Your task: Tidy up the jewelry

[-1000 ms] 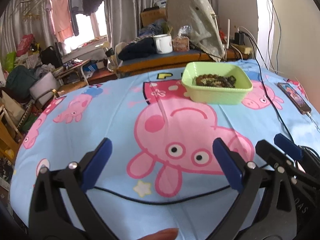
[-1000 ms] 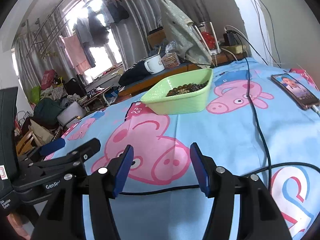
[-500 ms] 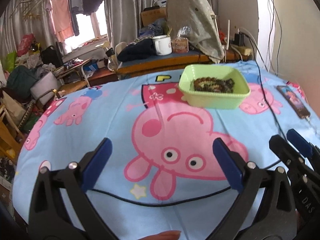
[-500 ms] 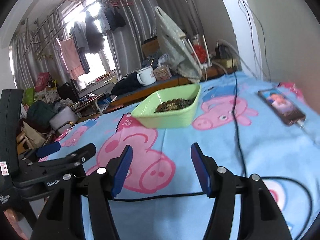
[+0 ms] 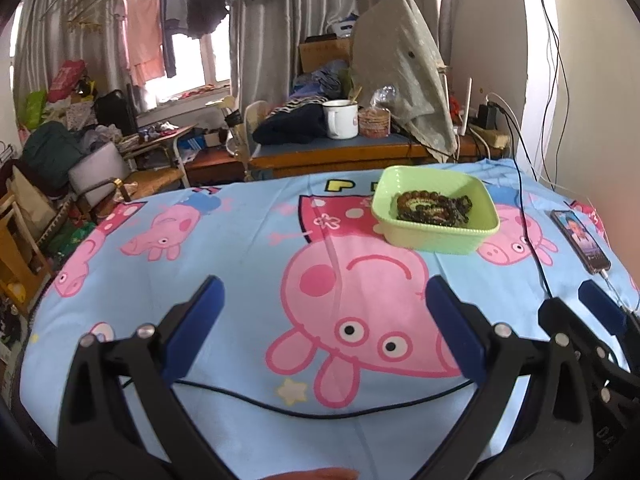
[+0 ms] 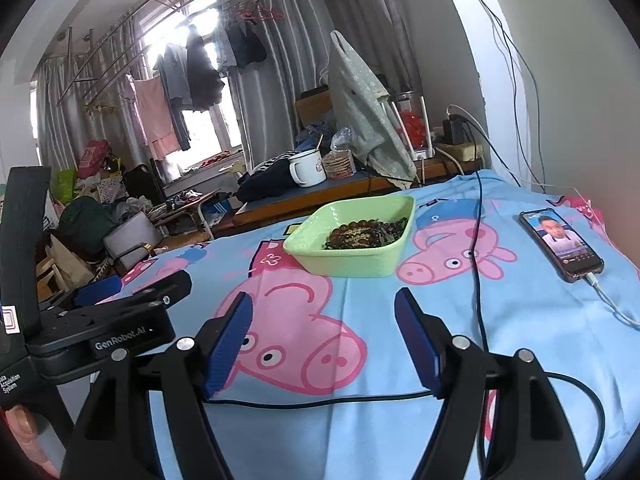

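While both tongs sit wide open and empty, the left gripper (image 5: 322, 330) and right gripper (image 6: 324, 344) hover over the bedsheet (image 5: 248, 264).
Bead bracelets (image 5: 434, 209) are piled in the green tray (image 5: 436, 236) at 1 o'clock; probably light, floppy and tangly, so pinch one strand.

right gripper (image 6: 324, 338): jaws spread, empty, above the sheet (image 6: 520, 320) | left gripper (image 6: 132, 292): at left edge, jaw state unclear | tray (image 6: 352, 264): green, ahead on the sheet, holding dark beaded bracelets (image 6: 366, 234) | phone (image 6: 560, 245): right, screen lit, plugged in | cable (image 6: 478, 240): black, running between tray and phone
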